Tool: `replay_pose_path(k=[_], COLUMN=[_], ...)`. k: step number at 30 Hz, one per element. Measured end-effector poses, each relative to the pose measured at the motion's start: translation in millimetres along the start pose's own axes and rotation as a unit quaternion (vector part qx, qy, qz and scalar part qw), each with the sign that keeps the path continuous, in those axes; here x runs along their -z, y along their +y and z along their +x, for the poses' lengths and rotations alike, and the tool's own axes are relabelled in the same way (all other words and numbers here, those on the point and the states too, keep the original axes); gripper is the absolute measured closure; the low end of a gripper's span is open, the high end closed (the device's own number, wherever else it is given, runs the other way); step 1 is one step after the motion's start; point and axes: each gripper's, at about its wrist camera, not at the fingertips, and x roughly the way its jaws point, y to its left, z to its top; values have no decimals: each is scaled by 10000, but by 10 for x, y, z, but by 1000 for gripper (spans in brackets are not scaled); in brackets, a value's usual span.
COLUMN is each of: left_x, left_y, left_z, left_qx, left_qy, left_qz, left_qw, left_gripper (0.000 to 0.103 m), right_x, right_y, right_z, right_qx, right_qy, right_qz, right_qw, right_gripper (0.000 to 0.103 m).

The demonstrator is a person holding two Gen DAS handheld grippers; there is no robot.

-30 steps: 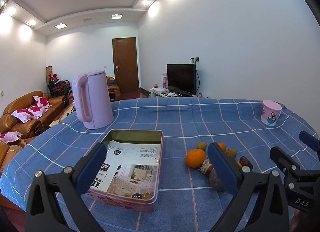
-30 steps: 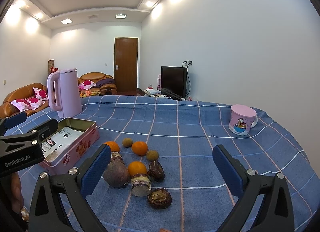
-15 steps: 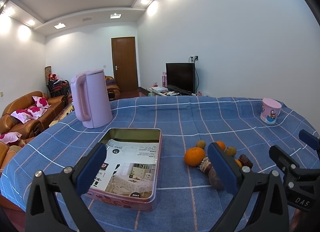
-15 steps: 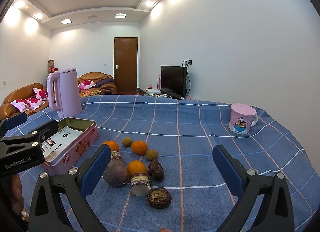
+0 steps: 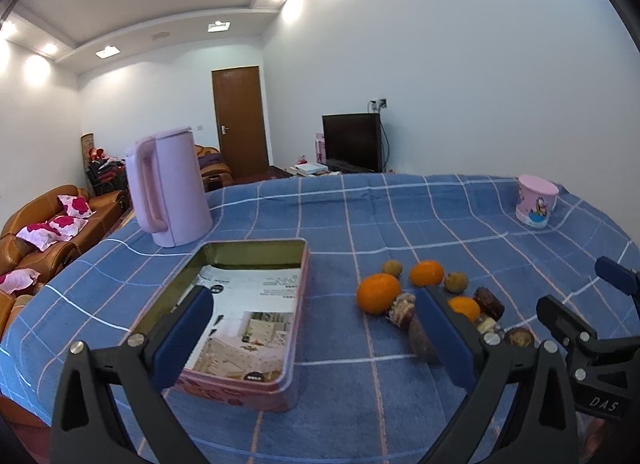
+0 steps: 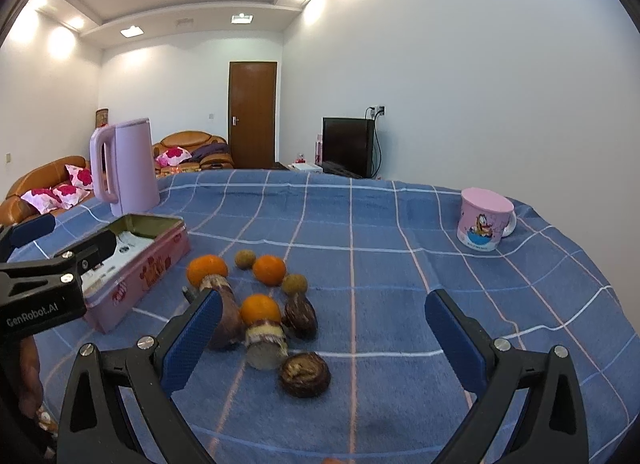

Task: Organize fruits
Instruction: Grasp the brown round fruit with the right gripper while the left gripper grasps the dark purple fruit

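A cluster of fruit lies on the blue checked cloth: oranges [image 5: 378, 292] [image 6: 269, 269], small brown-green fruits [image 6: 294, 284] and dark brown pieces [image 6: 305, 374]. An open pink tin [image 5: 296, 304], also in the right wrist view [image 6: 160, 260], sits left of the fruit with a printed sheet inside. My left gripper [image 5: 316, 338] is open and empty, held above the tin's near end. My right gripper [image 6: 324, 338] is open and empty, just in front of the fruit cluster.
A lilac kettle [image 5: 168, 191] stands behind the tin. A pink cartoon mug [image 6: 484, 219] stands at the far right of the table. Sofas, a door and a TV lie beyond the table.
Both grippers have shifted slightly; the left view has drifted a little. Nothing on the table has moved.
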Motion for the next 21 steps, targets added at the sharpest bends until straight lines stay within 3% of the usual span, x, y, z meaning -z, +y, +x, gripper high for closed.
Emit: replay_pose_path(k=[6, 8, 14, 21], left_x=[102, 121, 147, 125], left_y=[-108, -126, -154, -266], left_z=[117, 140, 196, 253], left_qx=[143, 205, 327, 595], left_qy=[231, 295, 448, 609], left_qz=[144, 148, 171, 267], left_qw=[9995, 9992, 9983, 9960], left_gripper=[0, 0, 0, 0], right_x=[113, 141, 228, 270], right_y=[-102, -110, -44, 2], right_z=[94, 168, 340, 520], right_qx=[-171, -293, -527, -913], right_qy=[319, 517, 1004, 1593], right_qz=[-102, -118, -272, -428], right_qw=[9993, 9982, 9932, 9821], right_gripper=[7, 22, 50, 58])
